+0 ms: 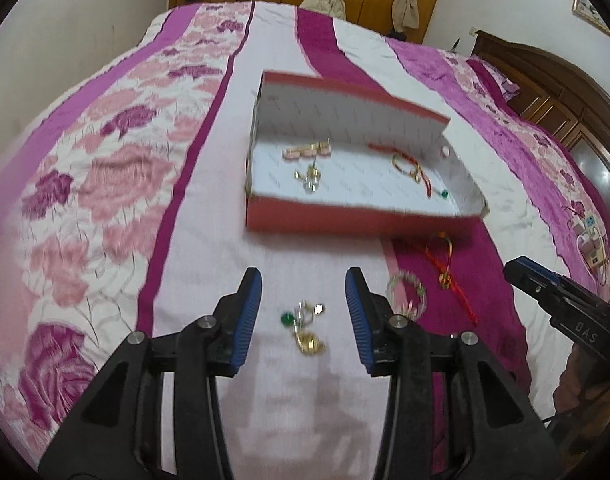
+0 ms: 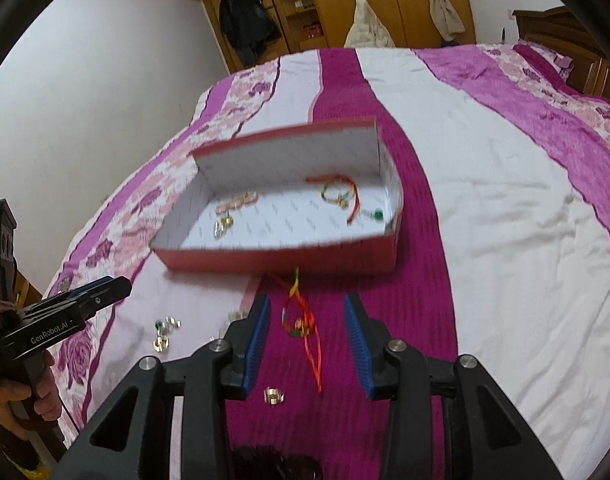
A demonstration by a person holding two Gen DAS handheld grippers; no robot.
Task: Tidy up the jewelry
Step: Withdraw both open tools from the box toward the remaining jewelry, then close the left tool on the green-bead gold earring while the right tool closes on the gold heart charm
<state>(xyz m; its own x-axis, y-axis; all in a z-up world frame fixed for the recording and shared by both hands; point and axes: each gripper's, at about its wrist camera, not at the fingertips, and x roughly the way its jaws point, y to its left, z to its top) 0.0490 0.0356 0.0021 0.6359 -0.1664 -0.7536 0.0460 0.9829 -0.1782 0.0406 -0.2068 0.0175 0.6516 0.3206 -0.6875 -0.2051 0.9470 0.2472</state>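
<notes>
**Jewelry Sorting — Both Tongs Over Loose Pieces on the Bed**

We are holding the left tongs (image 1: 303,286) over the white stripe of the bedspread (image 1: 209,208), with the blue pads standing apart and clamping nothing. Framed between them in the left wrist view, a small earring cluster (image 1: 305,326) – gold, silver and a green bead – is lying on the cloth; whether the pads are reaching its level we cannot tell. Just to its right a beaded bracelet (image 1: 407,292) is lying beside the right finger.

We are holding the right tongs (image 2: 307,304) over the magenta stripe, pads likewise apart and empty. A red-and-yellow cord bracelet (image 2: 303,324) is lying between them, its tail running back toward the camera. A gold ring (image 2: 274,395) is resting nearer the camera.

The red box (image 1: 337,220), open and white-lined, is sitting on the bed beyond both tongs. It is already containing a pink-and-gold piece (image 1: 307,152), a small earring cluster (image 1: 308,180) and a red cord bracelet (image 1: 409,164).
</notes>
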